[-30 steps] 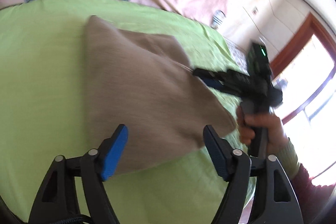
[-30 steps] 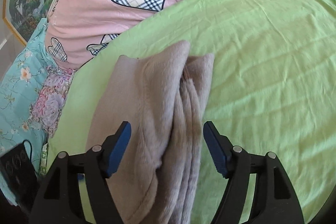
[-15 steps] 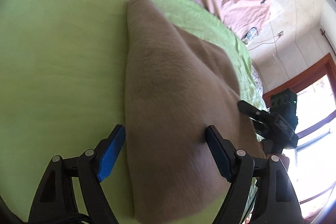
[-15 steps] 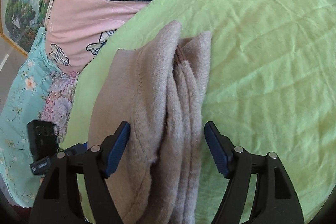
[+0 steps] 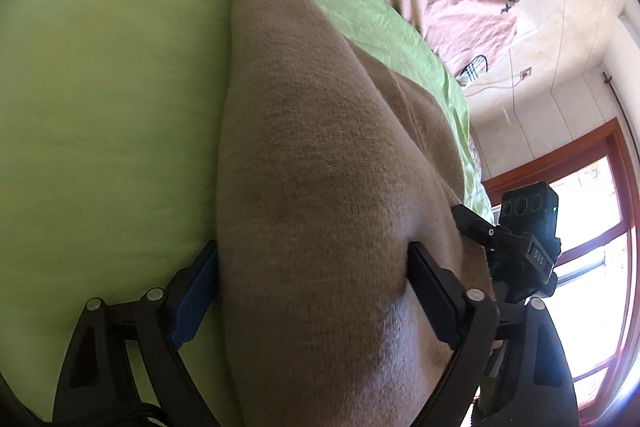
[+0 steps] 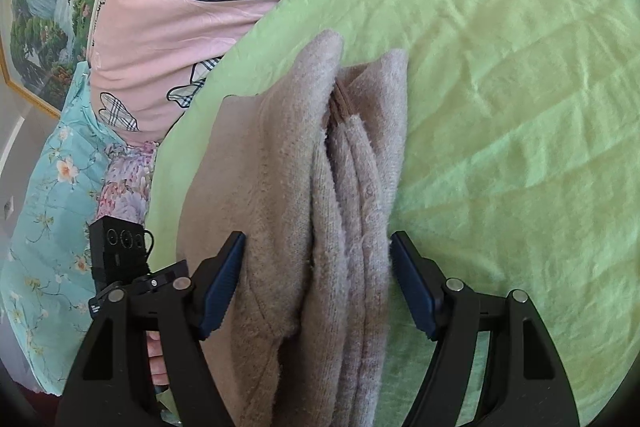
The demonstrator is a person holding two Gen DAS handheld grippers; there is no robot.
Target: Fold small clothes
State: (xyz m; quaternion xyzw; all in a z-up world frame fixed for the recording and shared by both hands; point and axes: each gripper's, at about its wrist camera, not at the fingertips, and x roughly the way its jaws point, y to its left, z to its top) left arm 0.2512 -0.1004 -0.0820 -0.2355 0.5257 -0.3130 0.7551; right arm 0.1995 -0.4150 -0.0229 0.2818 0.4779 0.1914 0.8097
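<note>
Between the spread fingers of each gripper lies the folded tan sweater [image 5: 320, 167] on the green bed [image 5: 100, 107]. Left gripper [image 5: 312, 279] is opening; right gripper [image 6: 316, 287] stands apart, gripping nothing. Folding looks nearly finished; next, probably withdraw without dragging layers.

Tan knit garment [image 5: 320, 163] on lime-green sheet [image 5: 100, 107]; pink quilt [image 6: 160, 27] with plaid hearts; blue-padded black tongs [image 6: 316, 287].
</note>
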